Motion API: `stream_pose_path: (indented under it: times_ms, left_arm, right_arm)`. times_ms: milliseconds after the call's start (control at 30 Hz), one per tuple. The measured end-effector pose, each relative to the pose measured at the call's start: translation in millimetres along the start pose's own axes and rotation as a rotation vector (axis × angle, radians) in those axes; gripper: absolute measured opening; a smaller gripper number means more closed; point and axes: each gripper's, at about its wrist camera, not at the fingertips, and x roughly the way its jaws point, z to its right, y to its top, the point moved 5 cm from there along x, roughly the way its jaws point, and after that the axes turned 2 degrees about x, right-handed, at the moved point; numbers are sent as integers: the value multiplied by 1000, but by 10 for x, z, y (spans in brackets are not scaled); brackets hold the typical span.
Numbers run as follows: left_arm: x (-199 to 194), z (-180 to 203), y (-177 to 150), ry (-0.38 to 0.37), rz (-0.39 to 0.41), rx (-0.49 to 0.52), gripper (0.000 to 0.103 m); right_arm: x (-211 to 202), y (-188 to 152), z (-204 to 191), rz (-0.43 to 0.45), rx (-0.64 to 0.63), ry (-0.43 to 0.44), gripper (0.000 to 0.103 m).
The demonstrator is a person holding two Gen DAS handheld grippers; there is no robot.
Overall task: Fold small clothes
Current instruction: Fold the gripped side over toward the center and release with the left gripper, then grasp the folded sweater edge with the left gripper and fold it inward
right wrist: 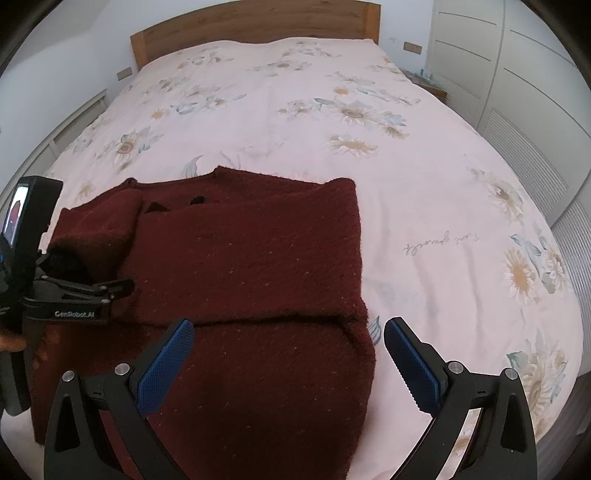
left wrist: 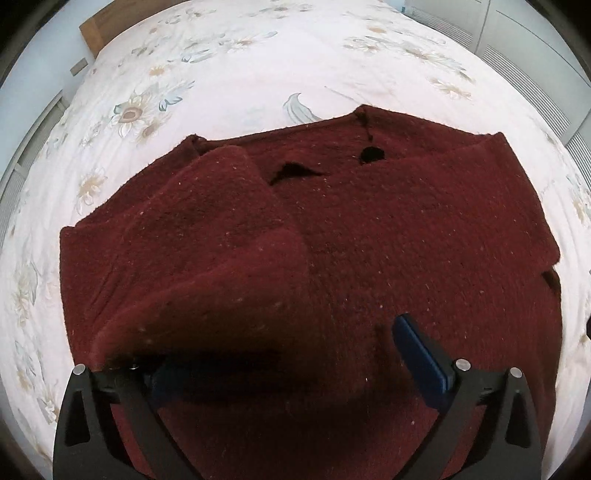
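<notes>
Right wrist: sweater (right wrist: pixel 243 258) beneath spread right gripper (right wrist: pixel 288 354).

The sweater (right wrist: pixel 251 258) is coarse, nubbly maroon knit; the bed (right wrist: pixel 424 206) sheet is smooth matt cotton; the headboard (right wrist: pixel 255 22) is matt wood.

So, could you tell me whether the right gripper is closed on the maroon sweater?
No, the right gripper is open, its blue pads wide apart over the maroon sweater edge, gripping nothing.
</notes>
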Motion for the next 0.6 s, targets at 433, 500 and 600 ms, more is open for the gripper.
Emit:
stream_pose_path:
  times_ms: [433, 500, 600]
  left_arm:
    - [-202, -162, -291, 4, 15, 18, 102]
    - [-230, -217, -324, 12, 14, 17, 102]
    - [-271, -301, -368, 17, 16, -1, 102]
  right_arm:
    - [-5, -44, -32, -11, -4, 6, 103]
    - [-9, -40, -37, -12, -7, 4, 102]
    - [-18, -43, -59, -13, -12, 4, 102]
